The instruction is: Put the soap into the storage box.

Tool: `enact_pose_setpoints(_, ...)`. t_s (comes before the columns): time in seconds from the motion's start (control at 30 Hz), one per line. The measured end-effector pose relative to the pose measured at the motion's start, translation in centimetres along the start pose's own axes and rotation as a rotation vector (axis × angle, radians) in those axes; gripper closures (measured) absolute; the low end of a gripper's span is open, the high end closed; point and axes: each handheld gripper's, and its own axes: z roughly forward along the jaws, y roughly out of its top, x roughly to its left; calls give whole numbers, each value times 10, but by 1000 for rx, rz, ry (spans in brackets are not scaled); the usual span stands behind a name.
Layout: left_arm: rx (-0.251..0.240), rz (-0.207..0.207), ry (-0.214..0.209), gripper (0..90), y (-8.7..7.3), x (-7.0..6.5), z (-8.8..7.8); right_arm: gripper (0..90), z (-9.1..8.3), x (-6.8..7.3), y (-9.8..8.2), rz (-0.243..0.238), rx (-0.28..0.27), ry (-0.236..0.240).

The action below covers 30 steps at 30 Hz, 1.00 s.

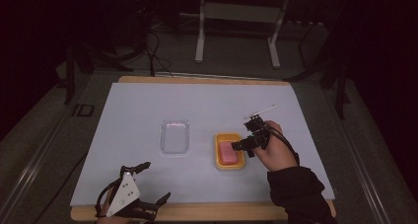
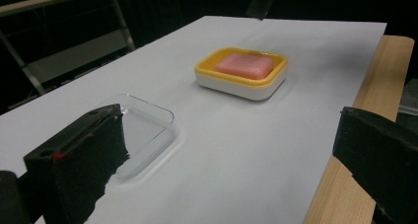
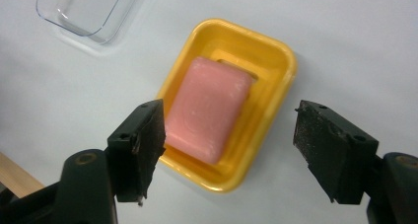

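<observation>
Background dark | left gripper (image 1: 148,184) released, edge-cropped | right gripper (image 3: 226,150) released above soap (image 3: 207,108)

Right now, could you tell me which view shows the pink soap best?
The right gripper view: the pink soap sits large, seen from above. The left gripper view shows it side-on, farther off; the high view shows it small.

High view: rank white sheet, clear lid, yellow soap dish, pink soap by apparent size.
1. White sheet, by far the largest.
2. Clear lid and yellow soap dish: near alike in footprint, too close to rank.
3. Pink soap, smallest, lying inside the dish.
</observation>
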Motion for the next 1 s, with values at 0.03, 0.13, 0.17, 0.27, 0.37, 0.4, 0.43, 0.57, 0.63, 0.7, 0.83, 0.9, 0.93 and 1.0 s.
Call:
enact_pose_setpoints(0.03,0,0,0,4,0,0,0,280,0,0,0,0,0,0)
enact_pose_setpoints(0.13,1,2,0,4,0,0,0,281,-9,-8,-10,4,-27,11)
enact_pose_setpoints(0.17,1,1,-1,4,0,0,0,280,-11,-10,-12,0,-32,5)
enact_pose_setpoints(0.27,3,1,0,4,0,0,0,280,-13,-16,-16,-7,-42,0)
enact_pose_setpoints(0.37,2,1,-1,4,0,0,0,279,-15,-26,-24,5,-53,-14)
enact_pose_setpoints(0.4,3,4,0,4,0,0,0,278,-16,-29,-27,11,-57,-7)
enact_pose_setpoints(0.43,3,3,0,4,0,-1,0,272,-16,-32,-31,14,-59,-2)
enact_pose_setpoints(0.57,3,3,0,4,0,-1,0,259,-17,-39,-40,10,-51,-3)
enact_pose_setpoints(0.63,4,4,1,4,0,-1,0,259,-18,-41,-46,16,-51,-9)
enact_pose_setpoints(0.7,4,4,1,4,0,-1,0,260,-19,-44,-51,31,-59,-2)
enact_pose_setpoints(0.83,4,5,2,4,0,-1,0,280,-20,-47,-64,16,-104,-44)
enact_pose_setpoints(0.9,4,4,2,4,0,-1,0,284,-21,-48,-67,8,-113,-57)
enact_pose_setpoints(0.93,4,4,2,4,0,-1,0,287,-22,-49,-73,-21,-144,-87)
enact_pose_setpoints(1.0,6,5,2,4,0,-1,0,287,-22,-49,-75,-25,-151,-98)
